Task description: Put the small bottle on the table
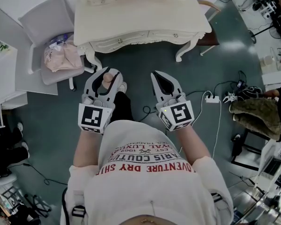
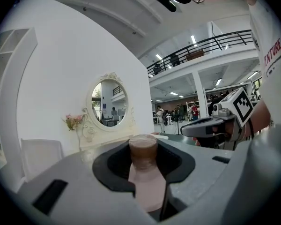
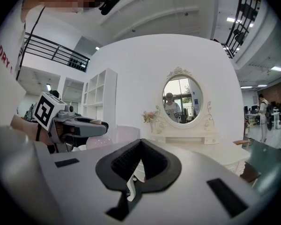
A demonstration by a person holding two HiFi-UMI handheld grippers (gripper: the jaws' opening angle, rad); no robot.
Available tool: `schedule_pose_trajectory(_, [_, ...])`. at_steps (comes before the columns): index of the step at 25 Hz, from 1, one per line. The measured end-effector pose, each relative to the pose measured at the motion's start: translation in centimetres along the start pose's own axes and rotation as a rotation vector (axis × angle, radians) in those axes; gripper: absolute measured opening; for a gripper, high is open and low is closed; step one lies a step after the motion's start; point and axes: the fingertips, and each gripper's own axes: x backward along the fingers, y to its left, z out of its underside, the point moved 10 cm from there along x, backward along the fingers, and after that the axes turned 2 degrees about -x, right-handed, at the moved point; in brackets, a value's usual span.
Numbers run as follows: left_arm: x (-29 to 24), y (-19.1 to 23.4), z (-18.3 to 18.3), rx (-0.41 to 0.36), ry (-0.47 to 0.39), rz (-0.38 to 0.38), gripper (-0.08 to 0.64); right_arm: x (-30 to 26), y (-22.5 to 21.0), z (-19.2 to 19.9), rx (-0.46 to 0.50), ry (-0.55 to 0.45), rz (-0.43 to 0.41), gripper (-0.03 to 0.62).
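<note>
The small bottle (image 1: 108, 80), pale pink with a brownish cap, stands between the jaws of my left gripper (image 1: 107, 72), which is shut on it. In the left gripper view the bottle (image 2: 147, 177) rises upright between the dark pads, its cap level with the tips of the left gripper (image 2: 144, 143). My right gripper (image 1: 156, 75) is beside it, shut, with nothing in it; the tips of the right gripper (image 3: 140, 141) meet. Both are held over the floor in front of the cream dressing table (image 1: 131, 20), which carries an oval mirror (image 3: 181, 95).
A white chair (image 1: 47, 22) with a pink bag (image 1: 62, 56) stands left of the table. A power strip (image 1: 211, 98) with cables and an olive cloth (image 1: 255, 112) lie on the dark floor at the right. White shelving (image 1: 4, 74) is at the far left.
</note>
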Motion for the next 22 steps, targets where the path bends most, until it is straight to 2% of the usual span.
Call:
schedule_pose_trajectory(15, [-15.2, 20.8, 0.4, -0.005, 0.014, 0.031, 0.13, -24.5, -6.5, -3.3, -0.013, 0.041, 0.027, -0.002])
schedule_pose_trajectory(22, [-21.3, 28.2, 2.2, 0.011, 0.031, 0.035, 0.13, -34.3, -9.8, -3.6, -0.034, 0.074, 0.024, -0.002])
